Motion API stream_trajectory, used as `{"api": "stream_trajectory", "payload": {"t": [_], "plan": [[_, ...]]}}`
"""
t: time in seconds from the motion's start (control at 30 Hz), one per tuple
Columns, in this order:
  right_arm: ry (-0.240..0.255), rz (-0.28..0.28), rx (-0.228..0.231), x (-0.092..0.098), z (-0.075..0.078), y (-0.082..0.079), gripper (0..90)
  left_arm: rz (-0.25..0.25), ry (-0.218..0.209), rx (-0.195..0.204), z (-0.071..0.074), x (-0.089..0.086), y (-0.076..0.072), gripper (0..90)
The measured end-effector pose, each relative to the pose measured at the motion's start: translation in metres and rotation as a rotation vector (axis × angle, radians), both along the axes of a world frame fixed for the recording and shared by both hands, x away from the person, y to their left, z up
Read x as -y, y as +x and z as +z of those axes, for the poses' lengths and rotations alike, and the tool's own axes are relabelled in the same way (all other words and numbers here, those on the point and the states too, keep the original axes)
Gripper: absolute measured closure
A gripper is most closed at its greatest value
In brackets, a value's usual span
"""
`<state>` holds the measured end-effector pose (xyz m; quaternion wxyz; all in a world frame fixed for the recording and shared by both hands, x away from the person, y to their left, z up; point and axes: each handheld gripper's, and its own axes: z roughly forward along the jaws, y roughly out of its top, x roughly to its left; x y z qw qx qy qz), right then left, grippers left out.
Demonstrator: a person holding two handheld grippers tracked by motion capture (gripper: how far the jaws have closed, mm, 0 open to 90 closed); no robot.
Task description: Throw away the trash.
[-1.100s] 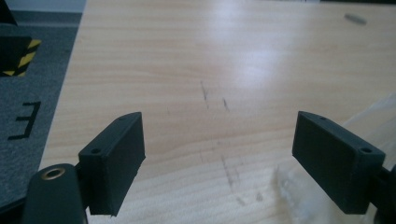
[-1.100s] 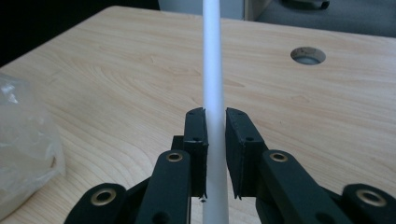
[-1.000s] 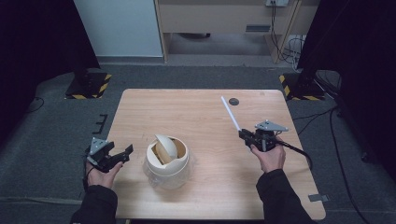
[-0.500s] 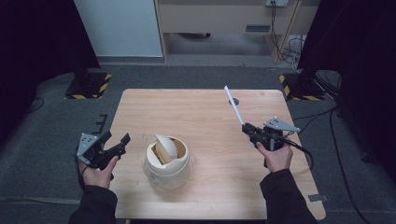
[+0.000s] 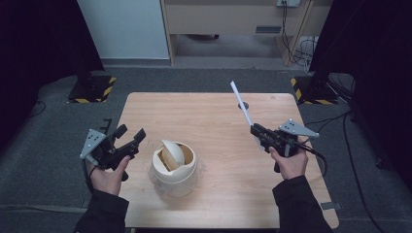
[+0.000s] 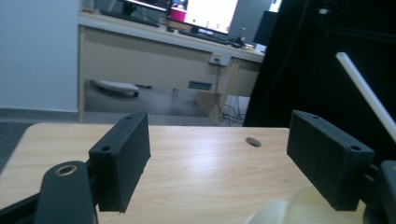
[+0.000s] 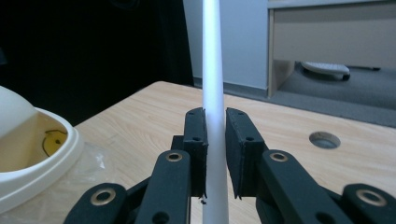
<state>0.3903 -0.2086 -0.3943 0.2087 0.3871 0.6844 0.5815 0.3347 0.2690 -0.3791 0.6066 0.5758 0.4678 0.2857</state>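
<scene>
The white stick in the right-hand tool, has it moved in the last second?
Yes. The white stick, clamped in the right gripper, now reaches past the table's far edge.

One wooden bench. One cream swing-lid bin on it, fitted with one clear liner. One white rod, clamped in the right tongs. Two handheld tongs in all, the left tongs gaping, nothing between the jaws. Two hands: left hand, right hand. One round cable hole in the benchtop. Two yellow-and-black striped stand bases on the floor behind.
</scene>
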Motion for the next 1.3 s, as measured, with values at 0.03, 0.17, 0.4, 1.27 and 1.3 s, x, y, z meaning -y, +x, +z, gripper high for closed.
{"api": "stream_trajectory", "payload": {"t": [0.03,0.17,0.4,1.27,1.3], "plan": [[0.002,0.005,0.007,-0.001,0.002,-0.001,79.1,-0.011,0.008,0.005,0.004,0.004,0.001,21.0],[0.017,0.026,0.013,-0.002,0.006,-0.004,79.1,-0.046,0.019,0.034,0.017,0.020,0.003,21.8],[0.049,0.051,0.034,0.000,0.009,-0.010,79.1,-0.095,0.011,0.066,0.033,0.045,0.007,24.5],[0.084,0.140,0.064,-0.010,0.015,-0.023,79.2,-0.239,0.002,0.077,0.058,0.128,0.018,28.5],[0.085,0.141,0.067,-0.010,0.015,-0.023,79.1,-0.244,0.002,0.077,0.059,0.131,0.018,28.5]]}}
